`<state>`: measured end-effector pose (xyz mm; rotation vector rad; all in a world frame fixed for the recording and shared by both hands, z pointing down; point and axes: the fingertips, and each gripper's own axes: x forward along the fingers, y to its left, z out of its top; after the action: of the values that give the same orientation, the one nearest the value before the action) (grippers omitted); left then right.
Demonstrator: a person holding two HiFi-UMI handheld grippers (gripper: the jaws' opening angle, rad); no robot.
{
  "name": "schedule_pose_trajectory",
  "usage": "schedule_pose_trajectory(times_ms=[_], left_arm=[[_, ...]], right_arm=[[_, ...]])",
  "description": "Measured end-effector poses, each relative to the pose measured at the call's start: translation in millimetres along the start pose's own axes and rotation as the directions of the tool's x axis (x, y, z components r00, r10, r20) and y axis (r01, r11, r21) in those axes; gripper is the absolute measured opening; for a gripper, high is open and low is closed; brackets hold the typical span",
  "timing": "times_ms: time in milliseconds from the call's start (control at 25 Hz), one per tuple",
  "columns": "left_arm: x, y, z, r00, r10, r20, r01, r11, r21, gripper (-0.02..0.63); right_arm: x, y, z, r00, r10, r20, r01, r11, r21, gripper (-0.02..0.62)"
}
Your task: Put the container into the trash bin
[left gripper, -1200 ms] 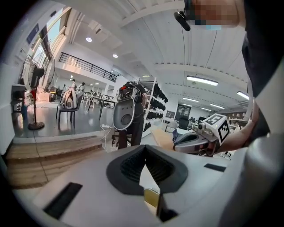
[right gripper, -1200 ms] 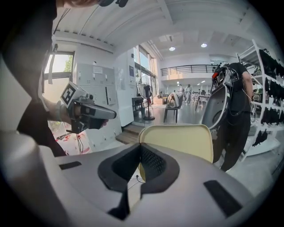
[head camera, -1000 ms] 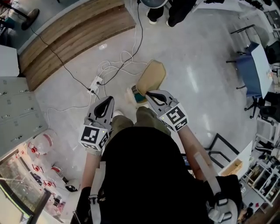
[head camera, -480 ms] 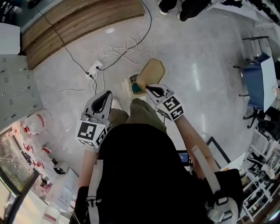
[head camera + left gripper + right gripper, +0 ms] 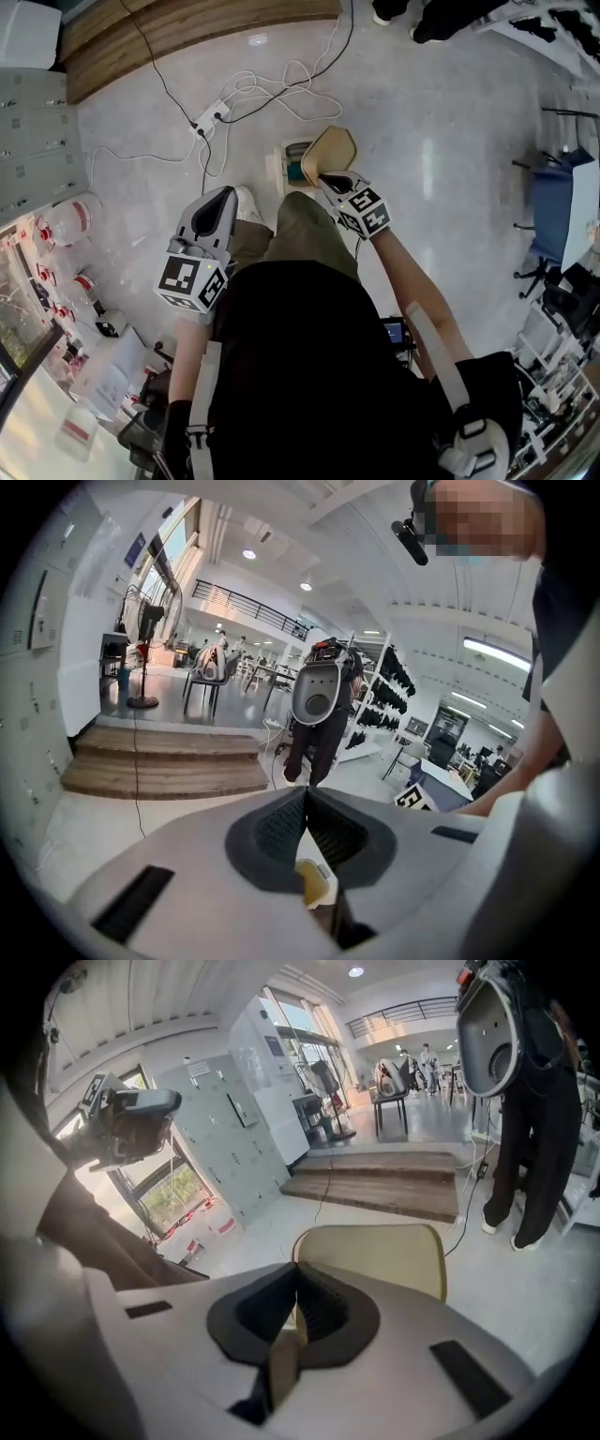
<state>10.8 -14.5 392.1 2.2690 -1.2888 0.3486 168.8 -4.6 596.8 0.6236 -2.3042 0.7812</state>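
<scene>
- Grey plastic, jaws pressed together with nothing at their tips: the left gripper (image 5: 225,195) hangs idle beside the person's leg, slightly lower than a second ago.
- The right gripper (image 5: 324,177) has dropped much further in that second and now reaches well below the knee. Its jaws are clamped tight on the container's near edge.
- The container (image 5: 331,150) is a tan, flat, shallow tray with rounded corners. It is matte like pressed pulp, stands on edge and shows a plain face.
- It has come down to the trash bin (image 5: 291,159), a small pale bin with teal inside, and partly hides the bin's mouth. Release looks close, once the tray lines up to slide in.
- Beyond, a white power strip (image 5: 212,118) lies on the floor before a wooden step (image 5: 187,28).
</scene>
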Motion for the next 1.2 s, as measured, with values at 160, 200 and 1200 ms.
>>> schedule_pose_trajectory(times_ms=[160, 200, 1200], left_arm=[[-4, 4, -11, 0.999, 0.034, -0.009, -0.034, 0.999, -0.022, 0.008], [-6, 5, -14, 0.999, 0.042, -0.011, -0.042, 0.999, -0.029, 0.008], [-8, 28, -85, 0.981, 0.158, -0.108, -0.171, 0.977, -0.124, 0.008]], right_arm=[[23, -9, -19, 0.998, 0.028, -0.049, -0.027, 0.999, 0.027, 0.018], [29, -10, -23, 0.998, 0.033, -0.061, -0.031, 0.999, 0.031, 0.018], [148, -65, -134, 0.963, 0.097, -0.253, -0.036, 0.972, 0.234, 0.018]])
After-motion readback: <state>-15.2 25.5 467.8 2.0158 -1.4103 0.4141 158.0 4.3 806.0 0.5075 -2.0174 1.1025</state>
